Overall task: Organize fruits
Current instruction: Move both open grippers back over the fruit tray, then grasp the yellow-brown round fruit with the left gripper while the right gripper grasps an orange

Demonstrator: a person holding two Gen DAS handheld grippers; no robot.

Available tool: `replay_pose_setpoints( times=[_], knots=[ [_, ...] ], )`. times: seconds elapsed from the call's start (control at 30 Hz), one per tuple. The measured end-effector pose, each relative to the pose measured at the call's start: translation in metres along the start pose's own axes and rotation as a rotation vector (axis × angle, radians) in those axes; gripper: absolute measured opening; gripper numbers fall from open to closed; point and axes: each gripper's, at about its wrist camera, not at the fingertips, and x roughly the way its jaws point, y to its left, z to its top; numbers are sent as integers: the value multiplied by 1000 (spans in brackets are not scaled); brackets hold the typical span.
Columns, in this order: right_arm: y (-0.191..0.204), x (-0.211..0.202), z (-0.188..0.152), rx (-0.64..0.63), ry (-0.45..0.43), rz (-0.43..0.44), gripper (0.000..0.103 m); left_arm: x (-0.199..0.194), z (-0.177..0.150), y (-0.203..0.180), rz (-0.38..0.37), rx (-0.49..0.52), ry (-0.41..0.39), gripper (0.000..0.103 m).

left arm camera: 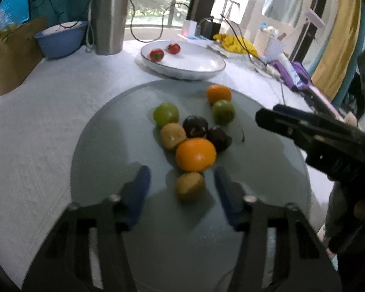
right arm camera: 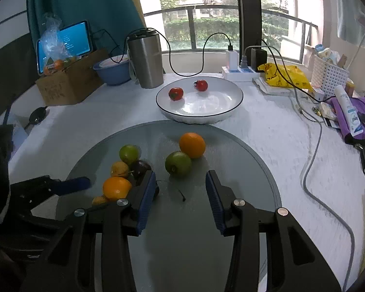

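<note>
Several fruits lie on a round glass turntable (left arm camera: 109,160): a near kiwi (left arm camera: 189,187), a big orange (left arm camera: 195,155), a second kiwi (left arm camera: 172,136), two dark plums (left arm camera: 195,126), two green apples (left arm camera: 166,114) and a far orange (left arm camera: 219,93). My left gripper (left arm camera: 182,192) is open, its jaws either side of the near kiwi without touching it. My right gripper (right arm camera: 181,192) is open and empty, just short of a green apple (right arm camera: 178,163) and an orange (right arm camera: 192,145). A white plate (right arm camera: 221,112) holds two tomatoes (right arm camera: 176,93).
A steel tumbler (right arm camera: 146,59), a blue bowl (right arm camera: 112,70) and a cardboard box (right arm camera: 68,82) stand at the back left. A power strip (right arm camera: 241,69), yellow bag (right arm camera: 284,75), white basket (right arm camera: 328,75) and a grey cable (right arm camera: 311,160) are on the right.
</note>
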Motion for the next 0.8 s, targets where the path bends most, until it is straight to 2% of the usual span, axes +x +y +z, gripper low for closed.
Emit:
replay_pose_setpoints(
  times=[0.13,0.2,0.33,0.4,0.53,0.8],
  knots=[
    [5,0,-3,-10,1,-6,45,1,-4,-2,-4,23,6,26],
    [10,2,-5,-30,4,-20,45,-1,-6,-1,-14,23,1,26],
    [21,7,-11,-32,29,15,46,-9,-7,3,-27,22,-20,26],
    [27,8,-12,-38,33,24,46,-14,-7,7,-26,18,-30,26],
    [44,11,-16,-70,43,64,54,-21,-8,19,-16,1,-52,26],
    [59,30,-20,-85,95,65,54,-31,-9,47,2,-48,-91,26]
  ],
)
